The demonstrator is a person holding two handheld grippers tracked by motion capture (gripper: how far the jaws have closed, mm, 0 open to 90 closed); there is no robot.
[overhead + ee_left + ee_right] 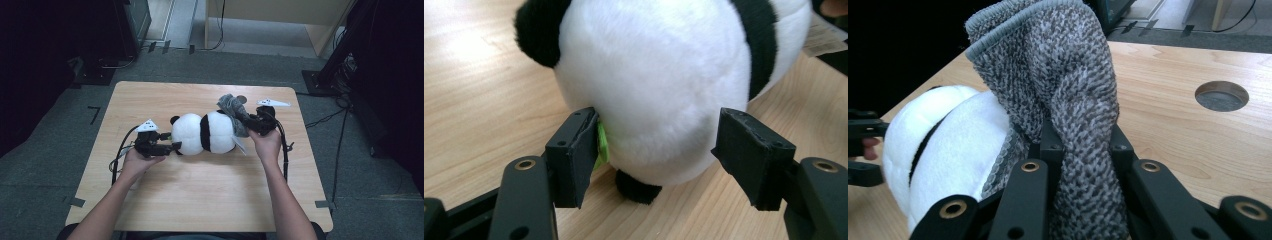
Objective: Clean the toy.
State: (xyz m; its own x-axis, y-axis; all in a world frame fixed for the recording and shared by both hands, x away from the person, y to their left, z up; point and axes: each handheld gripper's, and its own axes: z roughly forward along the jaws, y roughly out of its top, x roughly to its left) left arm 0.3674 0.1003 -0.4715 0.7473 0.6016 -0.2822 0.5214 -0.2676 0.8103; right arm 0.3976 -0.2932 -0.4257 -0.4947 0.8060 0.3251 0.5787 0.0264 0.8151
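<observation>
panda mid-table, lying down | my left gripper jaws apart round its head | my right gripper clamped on grey cloth at its rear | soft, light, squashy; grip cloth by hem

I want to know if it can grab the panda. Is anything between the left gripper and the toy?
Nothing visible is. The left gripper has its jaws open around the panda's head end, one pad already against the fur beside a small green bit.
</observation>
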